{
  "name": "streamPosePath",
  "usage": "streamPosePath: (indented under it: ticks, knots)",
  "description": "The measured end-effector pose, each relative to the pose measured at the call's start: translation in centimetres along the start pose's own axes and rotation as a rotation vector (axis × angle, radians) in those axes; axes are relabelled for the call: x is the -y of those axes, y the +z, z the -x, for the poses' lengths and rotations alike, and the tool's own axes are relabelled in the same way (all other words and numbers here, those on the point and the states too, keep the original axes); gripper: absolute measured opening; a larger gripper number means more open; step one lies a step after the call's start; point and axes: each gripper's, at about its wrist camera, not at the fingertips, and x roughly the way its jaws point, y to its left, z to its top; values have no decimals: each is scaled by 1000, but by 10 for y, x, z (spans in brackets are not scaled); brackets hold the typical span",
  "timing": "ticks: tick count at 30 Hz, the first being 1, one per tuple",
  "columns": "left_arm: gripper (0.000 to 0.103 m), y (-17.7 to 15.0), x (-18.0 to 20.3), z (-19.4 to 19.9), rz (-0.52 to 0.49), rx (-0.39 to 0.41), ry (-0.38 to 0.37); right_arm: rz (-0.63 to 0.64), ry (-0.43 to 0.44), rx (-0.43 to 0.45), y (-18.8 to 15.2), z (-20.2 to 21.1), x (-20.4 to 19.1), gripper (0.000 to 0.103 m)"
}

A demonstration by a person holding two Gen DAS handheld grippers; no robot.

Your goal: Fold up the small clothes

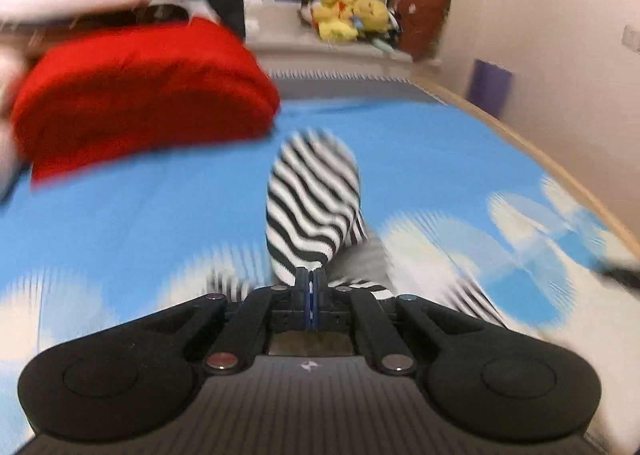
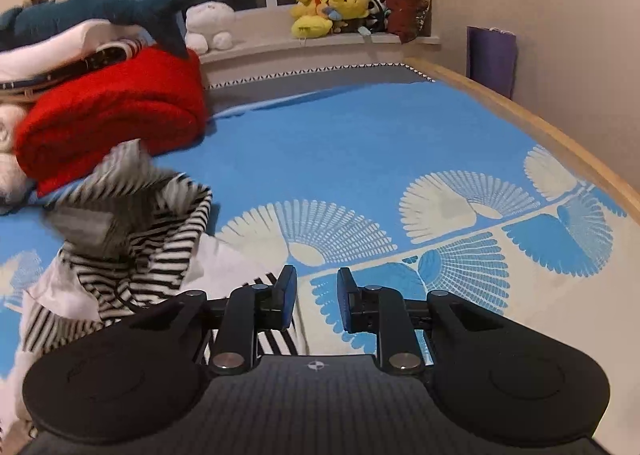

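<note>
Pinching the striped garment (image 1: 312, 207) in the left gripper (image 1: 310, 279), its length running ahead, with the right gripper (image 2: 316, 287) spread empty beside.

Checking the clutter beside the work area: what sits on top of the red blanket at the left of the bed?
On the red blanket lies a stack of folded white and dark-patterned fabric, with a blue plush shark over it. What lies deeper in the stack is covered.
</note>
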Motion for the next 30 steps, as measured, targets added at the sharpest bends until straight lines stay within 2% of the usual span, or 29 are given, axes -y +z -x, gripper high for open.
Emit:
streamPosePath:
  ticks: [3,5,7,8,10,12,13,15,16,17,18,19,21,22,23,24,25,27,28,29,30]
  knots:
    - [1,-65,-1,49,161,-161,22,-46,25,3,4,6,4,23]
    - [1,-88,-7,72,275,-202,65,-78,41,5,6,10,6,24]
    - [3,-97,-14,90,350,-153,130,-109,59,6,8,13,7,24]
    - [9,-99,-17,95,376,-109,140,-129,74,3,8,13,6,25]
    - [16,-103,-28,93,447,-37,139,-159,108,-10,6,13,2,25]
    - [18,-107,-39,76,551,-49,147,-178,140,-28,1,11,-5,25]
    - [22,-107,-43,66,595,-59,128,-185,155,-41,-1,10,-8,25]
    - [38,-101,-51,49,632,-69,95,-199,186,-76,-5,5,-14,25]
    - [55,-98,-53,44,635,-70,93,-206,204,-97,-6,1,-18,25]
    - [66,-96,-56,38,634,-76,105,-217,218,-115,-7,-2,-20,26]
    - [67,-95,-57,34,647,-84,125,-233,232,-138,-8,-7,-22,27]
    - [67,-96,-62,29,685,-92,140,-251,245,-160,-10,-12,-24,28]
    - [65,-106,-72,34,783,-93,117,-276,266,-203,-14,-21,-29,29]
    - [52,-111,-76,30,825,-97,95,-283,277,-225,-16,-25,-31,29]
    - [30,-113,-79,26,855,-103,77,-291,289,-249,-19,-30,-35,29]
    - [19,-114,-80,22,859,-106,71,-295,299,-266,-21,-34,-38,29]
    - [2,-115,-78,20,848,-103,74,-297,311,-282,-23,-37,-41,29]
    - [1,-111,-71,22,820,-86,71,-304,343,-327,-29,-45,-50,35]
    - [1,-109,-64,25,806,-68,29,-314,368,-359,-33,-49,-53,38]
    - [1,-106,-55,27,799,-50,-37,-335,400,-404,-38,-54,-56,44]
    - [1,-103,-47,30,793,-39,-114,-360,428,-444,-43,-59,-58,46]
